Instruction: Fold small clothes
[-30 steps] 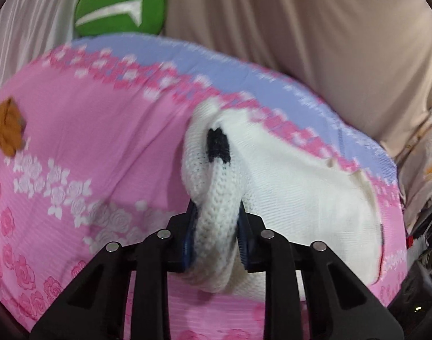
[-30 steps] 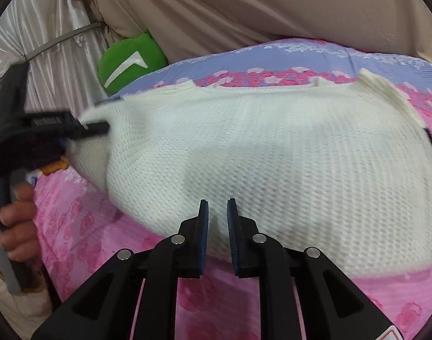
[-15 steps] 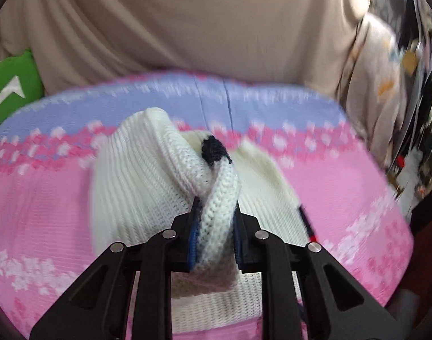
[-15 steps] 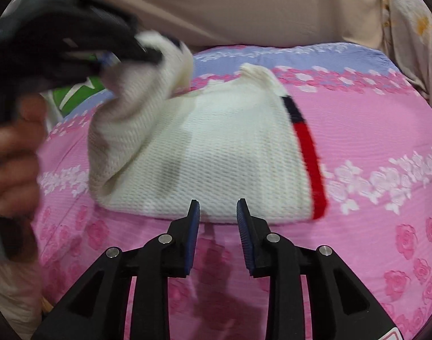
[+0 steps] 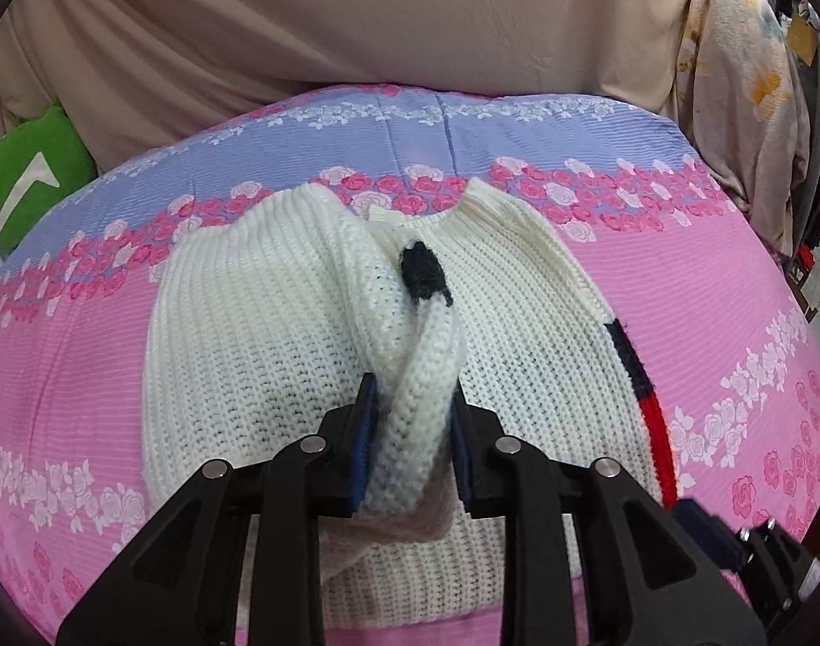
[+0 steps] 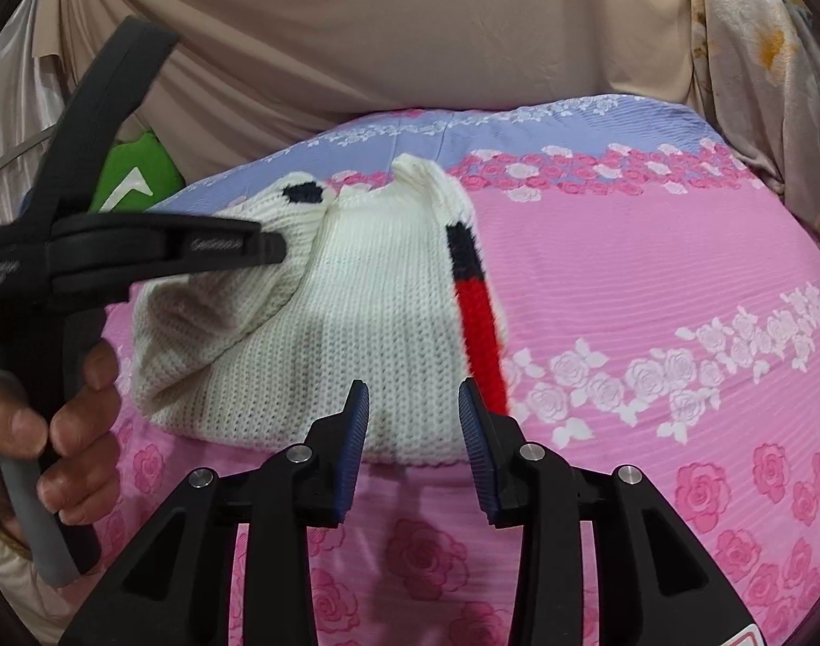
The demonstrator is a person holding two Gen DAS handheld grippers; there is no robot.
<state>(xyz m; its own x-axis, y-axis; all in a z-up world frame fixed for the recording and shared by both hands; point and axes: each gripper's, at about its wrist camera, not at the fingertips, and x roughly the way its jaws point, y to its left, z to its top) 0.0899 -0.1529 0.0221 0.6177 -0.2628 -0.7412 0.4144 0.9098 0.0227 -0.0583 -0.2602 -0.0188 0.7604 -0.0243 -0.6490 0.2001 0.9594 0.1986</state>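
A white knit sweater (image 5: 280, 344) with a navy and red stripe (image 5: 646, 393) lies on the pink floral bedspread (image 5: 733, 280). My left gripper (image 5: 412, 414) is shut on a white sleeve with a navy cuff (image 5: 423, 269) and holds it over the sweater's body. In the right wrist view the sweater (image 6: 377, 323) lies just beyond my right gripper (image 6: 412, 414), which is open and empty at its near hem. The left gripper (image 6: 272, 247) comes in from the left there, pinching the sleeve above the sweater's left side.
A green cushion (image 5: 27, 183) sits at the bed's far left, also in the right wrist view (image 6: 135, 177). A beige curtain (image 5: 356, 27) hangs behind the bed. A floral cloth (image 5: 743, 70) hangs at the right. Bare bedspread (image 6: 652, 296) lies right of the sweater.
My left gripper has carried the sleeve rightward over the sweater's body, folding its left side in. My right gripper has opened wider and drawn close to the near hem.
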